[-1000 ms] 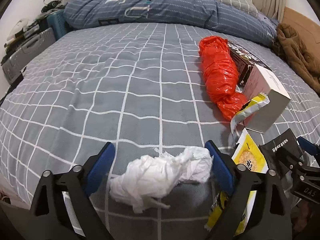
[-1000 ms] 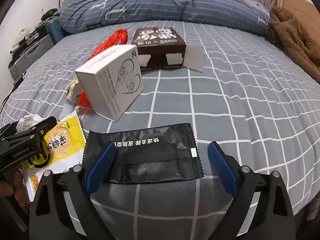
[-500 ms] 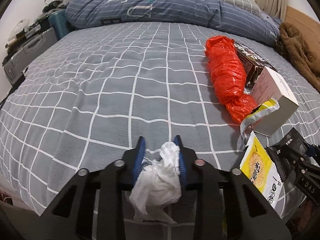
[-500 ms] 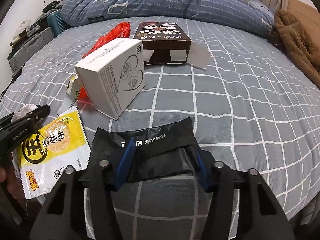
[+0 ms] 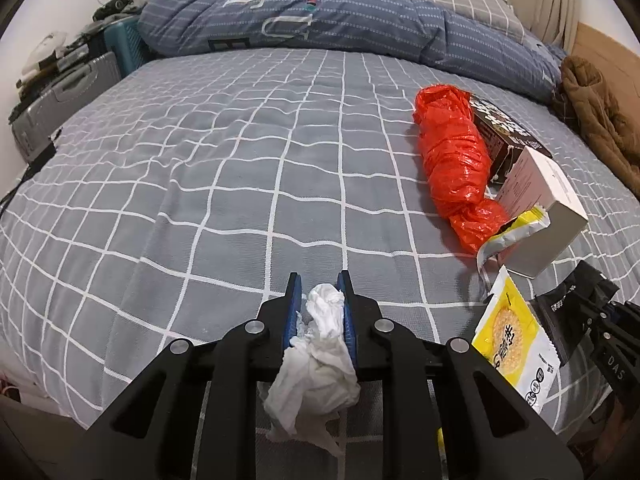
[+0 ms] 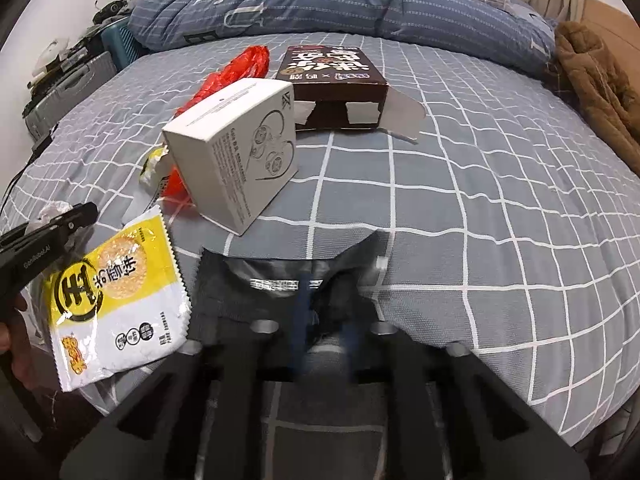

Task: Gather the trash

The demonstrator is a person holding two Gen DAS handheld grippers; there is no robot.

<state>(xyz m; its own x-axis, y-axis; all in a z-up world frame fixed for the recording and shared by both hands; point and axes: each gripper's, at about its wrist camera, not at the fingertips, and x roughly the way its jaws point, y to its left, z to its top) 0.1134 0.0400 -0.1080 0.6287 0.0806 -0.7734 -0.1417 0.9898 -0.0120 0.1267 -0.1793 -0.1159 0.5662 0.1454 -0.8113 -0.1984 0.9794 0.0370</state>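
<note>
My left gripper [image 5: 319,282] is shut on a crumpled white tissue [image 5: 316,364], which hangs between its blue pads near the front edge of the bed. In the blurred right wrist view my right gripper [image 6: 322,304] is closing its jaws, and a black foil wrapper [image 6: 248,280] is bunched up between them. A yellow snack packet [image 6: 116,280] lies between the two grippers. Behind it stand a white box [image 6: 236,152], a brown box [image 6: 332,72] and a twisted red plastic bag [image 5: 452,160].
The grey checked bed sheet [image 5: 200,184] fills both views. A rolled blue quilt [image 5: 320,20] lies along the far side. A brown garment [image 5: 596,120] sits at the right edge, and suitcases [image 5: 68,92] stand off the bed's left side.
Both grippers went from wide open to closed. The left one pinched the tissue into a narrow bundle. The right one squeezed the flat black wrapper into a bunch.
</note>
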